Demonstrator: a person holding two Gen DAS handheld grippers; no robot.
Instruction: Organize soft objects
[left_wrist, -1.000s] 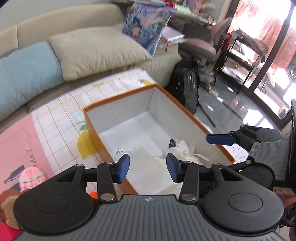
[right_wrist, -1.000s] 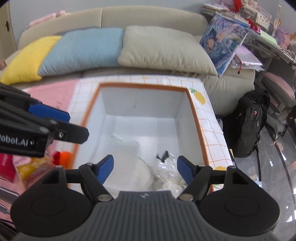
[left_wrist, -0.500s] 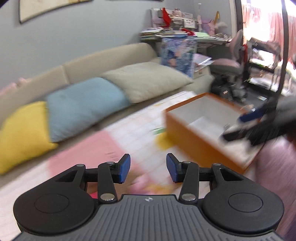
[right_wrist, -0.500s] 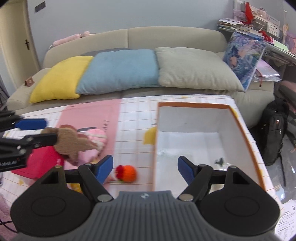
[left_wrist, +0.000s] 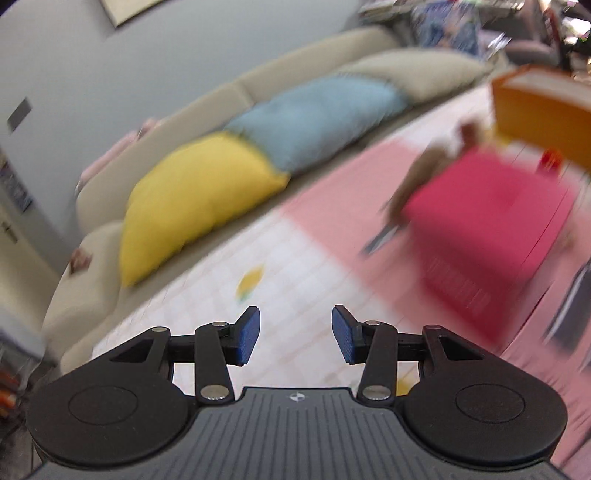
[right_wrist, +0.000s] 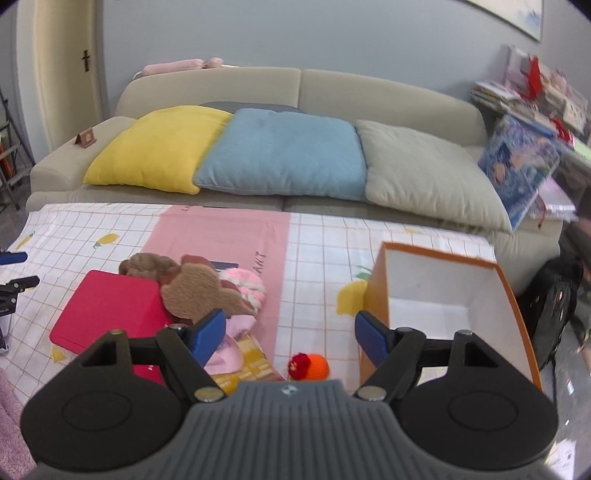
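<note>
While both the left tongs (left_wrist: 295, 334) and the right tongs (right_wrist: 290, 336) stand spread and hold nothing, the soft objects lie on the desk (right_wrist: 321, 240) left of the orange box (right_wrist: 443, 295). Nearest that box sits an orange knitted ball (right_wrist: 312, 366); farther left, a brown plush toy (right_wrist: 201, 291) leans over a pink knitted piece (right_wrist: 245, 286), touching a red box (right_wrist: 107, 308). The left wrist view is motion-blurred.

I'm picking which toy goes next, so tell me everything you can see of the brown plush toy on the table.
The brown plush toy looks furry, in two shades: a lighter tan flat body in front and darker curly brown parts behind it. It lies on the pink part of the tablecloth, leaning on the red box's right edge and overlapping a pink-and-white knitted item. No gripper touches it.
</note>
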